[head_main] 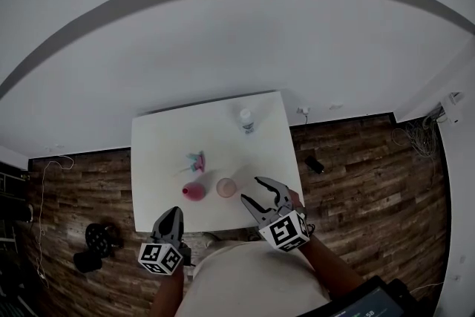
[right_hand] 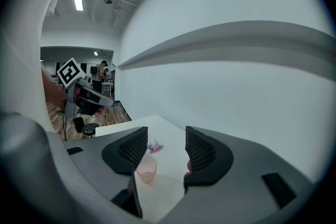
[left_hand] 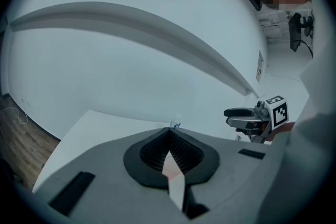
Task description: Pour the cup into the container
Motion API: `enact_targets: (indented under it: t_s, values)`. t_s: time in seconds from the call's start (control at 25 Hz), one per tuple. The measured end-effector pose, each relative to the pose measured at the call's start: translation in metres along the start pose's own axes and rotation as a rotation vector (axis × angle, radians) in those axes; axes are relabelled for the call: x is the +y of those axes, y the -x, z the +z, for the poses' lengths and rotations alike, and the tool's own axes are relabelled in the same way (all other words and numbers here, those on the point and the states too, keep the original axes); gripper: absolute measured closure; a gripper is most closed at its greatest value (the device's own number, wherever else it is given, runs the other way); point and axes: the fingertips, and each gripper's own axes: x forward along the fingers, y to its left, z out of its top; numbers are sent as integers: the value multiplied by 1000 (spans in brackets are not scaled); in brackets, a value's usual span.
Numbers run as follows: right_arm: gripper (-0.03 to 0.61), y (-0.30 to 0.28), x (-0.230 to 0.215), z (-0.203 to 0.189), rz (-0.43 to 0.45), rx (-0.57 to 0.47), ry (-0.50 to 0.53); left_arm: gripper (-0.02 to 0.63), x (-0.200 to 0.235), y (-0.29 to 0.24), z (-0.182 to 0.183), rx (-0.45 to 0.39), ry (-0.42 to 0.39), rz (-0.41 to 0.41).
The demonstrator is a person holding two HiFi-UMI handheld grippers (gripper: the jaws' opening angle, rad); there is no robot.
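Note:
On the white table (head_main: 163,137) a translucent pinkish cup (head_main: 226,188) stands near the front edge. A solid pink cup (head_main: 194,192) is just left of it. My right gripper (head_main: 252,191) hovers close to the right of the translucent cup, open, with nothing between its fingers. In the right gripper view that translucent cup (right_hand: 146,169) shows low in the gap ahead of the open right gripper (right_hand: 166,136), apart from both pads. My left gripper (head_main: 171,214) is over the table's front edge, below and left of the pink cup, and in the left gripper view it (left_hand: 170,132) is shut and empty.
A small clear bottle (head_main: 246,120) stands at the table's far right. A pink and teal item (head_main: 196,161) lies mid-table. Wooden floor surrounds the table, with a black stool (head_main: 96,240) at the left. A white wall rises behind.

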Motion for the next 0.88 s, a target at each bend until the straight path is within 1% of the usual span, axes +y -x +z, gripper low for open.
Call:
enact_targets:
  t_s: [0.48, 0.88]
  values:
    - [348, -6, 6, 0, 20, -11, 0, 604, 2, 11, -2, 7, 4, 29]
    - [350, -10, 6, 4, 35, -10, 22, 604, 2, 14, -6, 8, 19, 39]
